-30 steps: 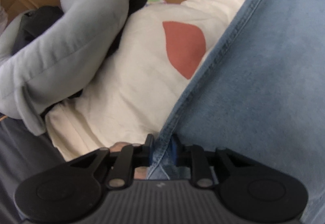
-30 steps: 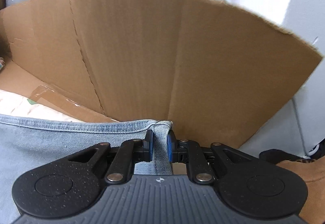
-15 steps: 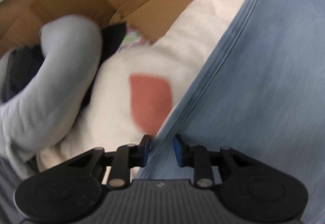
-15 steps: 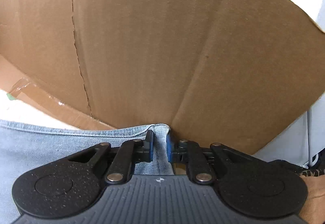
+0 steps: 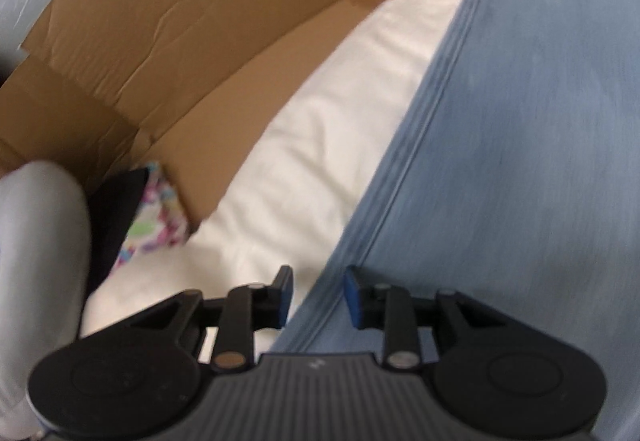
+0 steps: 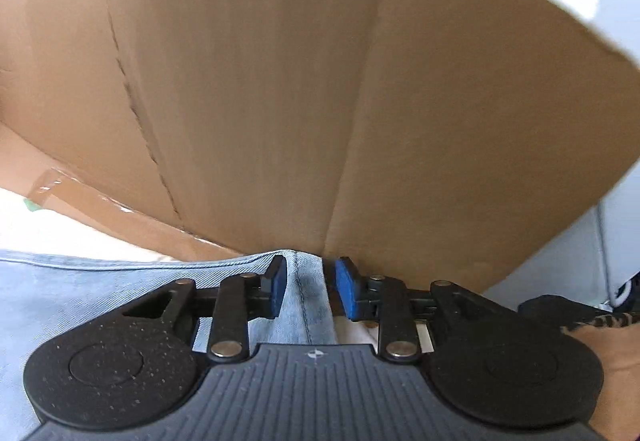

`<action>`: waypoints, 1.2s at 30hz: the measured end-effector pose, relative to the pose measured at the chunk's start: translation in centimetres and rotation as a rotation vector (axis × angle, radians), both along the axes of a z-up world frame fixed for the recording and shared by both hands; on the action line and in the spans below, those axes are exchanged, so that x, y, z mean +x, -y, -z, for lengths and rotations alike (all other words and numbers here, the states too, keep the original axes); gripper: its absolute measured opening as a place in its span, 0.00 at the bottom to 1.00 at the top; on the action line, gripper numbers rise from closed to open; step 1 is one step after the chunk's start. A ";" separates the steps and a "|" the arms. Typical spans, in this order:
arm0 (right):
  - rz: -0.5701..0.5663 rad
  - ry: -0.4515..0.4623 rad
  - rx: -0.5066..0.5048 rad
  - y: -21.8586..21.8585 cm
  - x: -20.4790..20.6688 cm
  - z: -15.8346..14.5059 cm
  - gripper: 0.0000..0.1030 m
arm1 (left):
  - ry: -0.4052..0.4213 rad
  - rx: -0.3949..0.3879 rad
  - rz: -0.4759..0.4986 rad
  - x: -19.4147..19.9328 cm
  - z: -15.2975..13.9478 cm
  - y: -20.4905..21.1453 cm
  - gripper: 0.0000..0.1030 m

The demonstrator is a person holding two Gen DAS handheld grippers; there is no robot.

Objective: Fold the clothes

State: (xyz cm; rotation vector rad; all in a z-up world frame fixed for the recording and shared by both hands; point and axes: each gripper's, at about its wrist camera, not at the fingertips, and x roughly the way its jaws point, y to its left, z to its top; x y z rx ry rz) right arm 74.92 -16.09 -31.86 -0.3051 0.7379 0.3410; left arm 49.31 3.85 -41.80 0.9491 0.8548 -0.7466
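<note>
The jeans (image 5: 520, 161) lay spread over a cream cloth (image 5: 320, 161), their far hem close against the cardboard box wall (image 6: 320, 81). The right claw (image 6: 308, 289) had just been opening: its blue pads stood apart with the seamed corner of the denim between them, no longer pinched, right beside the box wall. The left claw (image 5: 316, 297) also stood parted, astride the stitched side seam of the jeans, pads not pressing on it; its view was blurred. To the left of the jeans, against the box, sat a grey garment (image 5: 40, 261) and a patterned cloth (image 5: 156, 217).

The risk, as I judged it, was that neither claw had hold of the fabric. If either pulled away with a pad snagging the thick seam, the corner could drag and the fold lie crooked. The right corner sat so near the box wall that a careless withdrawal might catch the cardboard and shift the cloth underneath.
</note>
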 end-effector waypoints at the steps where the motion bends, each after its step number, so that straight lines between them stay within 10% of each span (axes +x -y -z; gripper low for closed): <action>1: -0.004 0.001 0.009 0.4 -0.5 -0.4 0.38 | -0.001 -0.011 0.000 0.1 0.1 0.6 0.29; 9: 0.021 -0.050 0.099 3.3 -3.9 -1.6 0.38 | 0.031 -0.041 0.029 0.3 0.5 5.5 0.25; 15: 0.063 -0.129 0.154 5.8 -6.6 -0.4 0.40 | -0.011 -0.101 0.093 -0.4 -0.4 7.9 0.51; 24: 0.139 -0.268 0.198 7.8 -10.5 2.8 0.40 | -0.124 -0.105 0.096 0.3 1.0 9.0 0.50; 29: 0.213 -0.334 0.253 9.0 -10.4 4.0 0.40 | -0.149 -0.112 0.109 0.5 1.7 9.4 0.19; 36: 0.321 -0.368 0.386 10.3 -9.9 4.5 0.41 | -0.085 -0.082 0.146 -0.5 1.8 9.6 0.13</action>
